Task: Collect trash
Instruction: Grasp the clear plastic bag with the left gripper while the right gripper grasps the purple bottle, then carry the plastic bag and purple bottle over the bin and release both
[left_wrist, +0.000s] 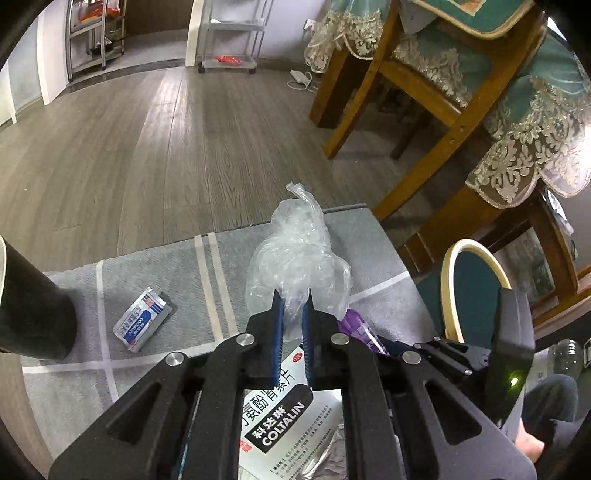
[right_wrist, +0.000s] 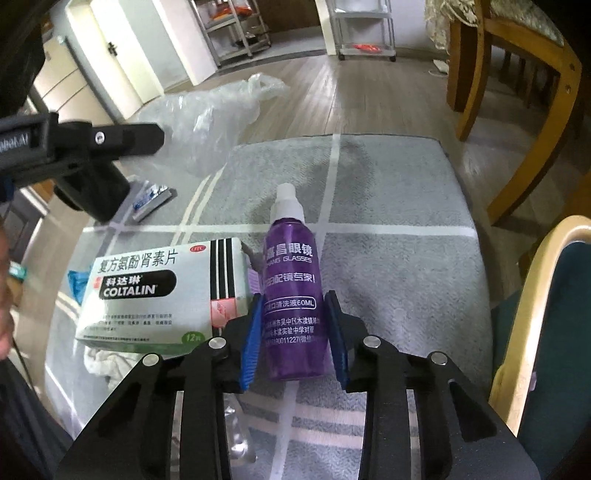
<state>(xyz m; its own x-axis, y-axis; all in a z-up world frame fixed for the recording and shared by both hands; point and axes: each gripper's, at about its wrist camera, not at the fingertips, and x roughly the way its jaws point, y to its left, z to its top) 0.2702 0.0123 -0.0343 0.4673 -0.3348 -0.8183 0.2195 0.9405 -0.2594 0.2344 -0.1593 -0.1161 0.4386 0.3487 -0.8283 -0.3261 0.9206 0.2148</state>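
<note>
A crumpled clear plastic bag (left_wrist: 295, 254) hangs from my left gripper (left_wrist: 292, 300), which is shut on its lower end above the grey striped cloth (left_wrist: 166, 266). In the right wrist view the same bag (right_wrist: 210, 118) trails behind the left gripper (right_wrist: 157, 136) at the upper left. A purple spray bottle (right_wrist: 293, 280) with a white cap lies on the cloth (right_wrist: 399, 266). My right gripper (right_wrist: 294, 300) is shut on its lower half, blue pads (right_wrist: 249, 343) against both sides. A white COLTALIN medicine box (right_wrist: 155, 295) lies just left of the bottle.
A small COLTALIN sachet (left_wrist: 142, 321) lies on the cloth beside a black cylinder (left_wrist: 33, 314). A teal chair with a cream rim (right_wrist: 546, 332) stands close on the right. Wooden chair legs (left_wrist: 373, 122) and a lace tablecloth (left_wrist: 532, 147) stand beyond. A white wheeled rack (left_wrist: 229, 37) is far back.
</note>
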